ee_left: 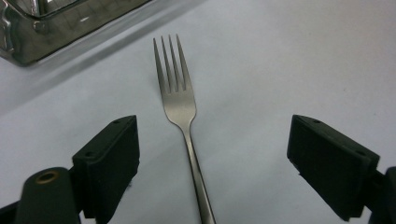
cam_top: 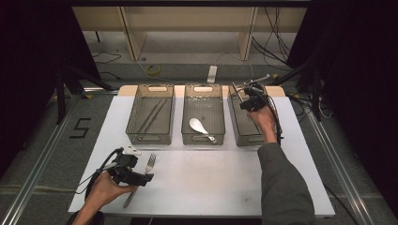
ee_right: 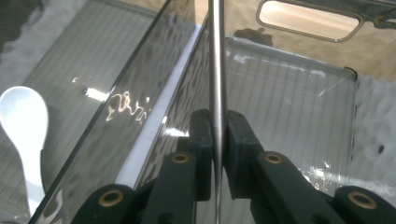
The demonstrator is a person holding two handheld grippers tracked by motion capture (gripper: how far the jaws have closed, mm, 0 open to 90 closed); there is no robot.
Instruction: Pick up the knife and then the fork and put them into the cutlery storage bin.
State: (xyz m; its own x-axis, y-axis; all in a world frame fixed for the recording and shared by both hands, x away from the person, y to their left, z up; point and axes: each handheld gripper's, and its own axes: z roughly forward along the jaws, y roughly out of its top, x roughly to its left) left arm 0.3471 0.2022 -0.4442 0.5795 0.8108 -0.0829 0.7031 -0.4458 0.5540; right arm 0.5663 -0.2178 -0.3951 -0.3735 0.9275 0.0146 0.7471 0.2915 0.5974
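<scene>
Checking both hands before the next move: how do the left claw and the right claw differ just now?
The left claw stands wide open; the right claw is shut on a thin metal rod. The left claw hovers low over the fork lying on the white table; the right claw is at the right bin. Both have black jaws.

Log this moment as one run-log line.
left gripper: open over silver metal fork | right gripper: shut on thin metal rod above right clear plastic bin
</scene>
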